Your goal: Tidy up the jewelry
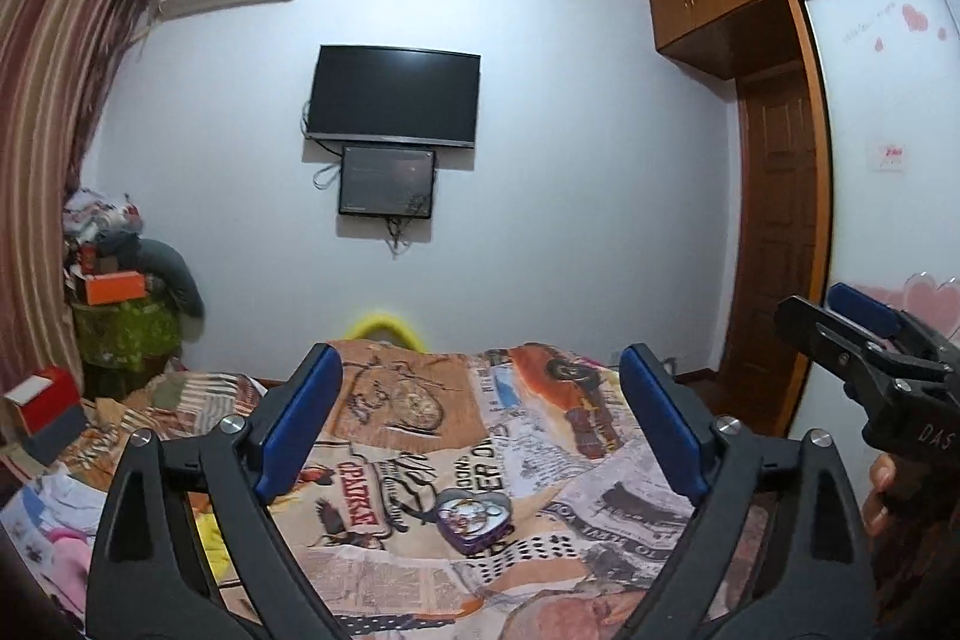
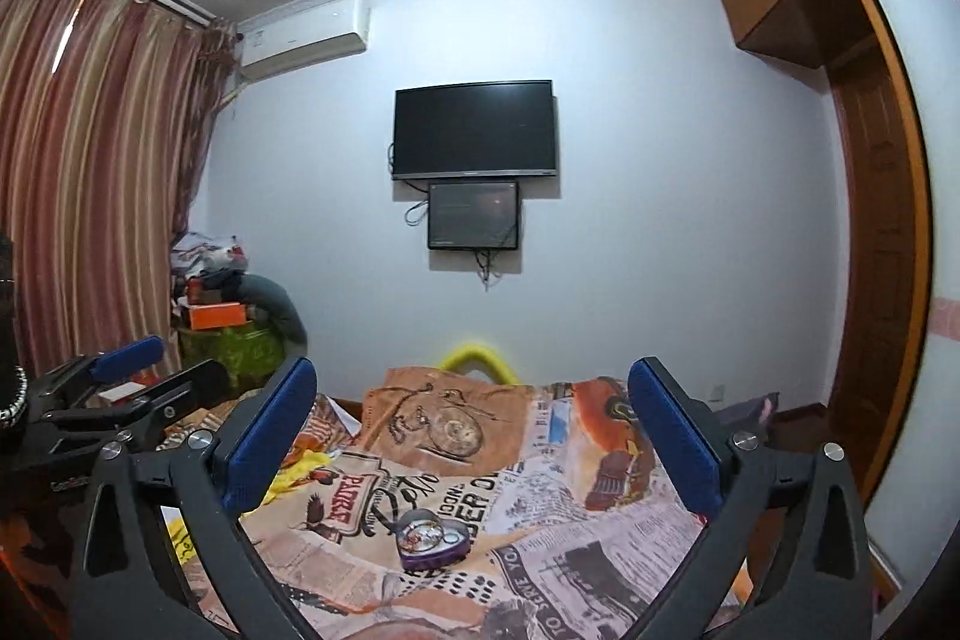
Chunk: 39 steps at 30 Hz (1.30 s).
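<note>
A purple heart-shaped tin point(image 1: 474, 515) lies open on the bed's patterned blanket, with jewelry pieces inside; it also shows in the right wrist view point(image 2: 431, 540). My left gripper point(image 1: 480, 412) is open and empty, held above and short of the tin. My right gripper point(image 2: 474, 436) is open and empty, also above the bed before the tin. The right gripper shows at the right edge of the left wrist view point(image 1: 840, 322), and the left gripper at the left edge of the right wrist view point(image 2: 162, 370). The pieces in the tin are too small to tell apart.
The blanket point(image 1: 420, 460) with newspaper-style prints covers the bed. A red and grey box point(image 1: 45, 409) and piled clothes lie at the left. A stack of boxes and fabric point(image 2: 234, 316) stands by the curtain. A TV point(image 2: 474, 130) hangs on the far wall; a wooden wardrobe point(image 1: 774, 232) stands right.
</note>
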Each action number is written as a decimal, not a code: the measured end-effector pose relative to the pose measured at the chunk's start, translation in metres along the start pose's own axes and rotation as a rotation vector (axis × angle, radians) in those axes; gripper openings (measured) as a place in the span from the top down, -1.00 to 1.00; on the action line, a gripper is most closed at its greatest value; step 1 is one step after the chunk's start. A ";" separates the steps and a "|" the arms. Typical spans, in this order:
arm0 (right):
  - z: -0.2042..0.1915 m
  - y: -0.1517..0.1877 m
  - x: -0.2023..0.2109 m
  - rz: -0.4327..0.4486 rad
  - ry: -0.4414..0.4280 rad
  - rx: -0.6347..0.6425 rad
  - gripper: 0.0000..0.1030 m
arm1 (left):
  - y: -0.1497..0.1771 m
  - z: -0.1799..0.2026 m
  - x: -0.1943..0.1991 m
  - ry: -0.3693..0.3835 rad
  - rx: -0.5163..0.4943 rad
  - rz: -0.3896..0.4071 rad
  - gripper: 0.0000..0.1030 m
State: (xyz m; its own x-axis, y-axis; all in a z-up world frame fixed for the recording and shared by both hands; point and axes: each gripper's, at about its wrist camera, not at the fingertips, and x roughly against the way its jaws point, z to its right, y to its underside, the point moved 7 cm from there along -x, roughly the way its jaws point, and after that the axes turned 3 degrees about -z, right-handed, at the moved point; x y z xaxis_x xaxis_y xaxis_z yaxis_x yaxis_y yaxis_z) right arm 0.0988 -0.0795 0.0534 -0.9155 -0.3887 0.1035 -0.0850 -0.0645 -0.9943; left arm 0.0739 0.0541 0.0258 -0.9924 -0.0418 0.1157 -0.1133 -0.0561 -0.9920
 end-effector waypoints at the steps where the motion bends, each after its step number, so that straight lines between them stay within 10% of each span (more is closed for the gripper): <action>1: 0.000 0.001 0.001 -0.008 0.000 0.003 -1.00 | 0.001 0.000 0.000 -0.014 -0.009 0.004 -0.86; 39: 0.008 0.013 0.022 -0.060 -0.011 -0.013 -1.00 | 0.017 0.007 -0.004 -0.054 -0.011 -0.015 -0.99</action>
State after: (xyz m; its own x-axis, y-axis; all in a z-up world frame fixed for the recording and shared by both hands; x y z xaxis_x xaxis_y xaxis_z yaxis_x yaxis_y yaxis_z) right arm 0.0806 -0.0962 0.0427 -0.9045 -0.3941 0.1630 -0.1446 -0.0760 -0.9866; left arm 0.0760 0.0464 0.0087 -0.9866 -0.0950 0.1327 -0.1288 -0.0465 -0.9906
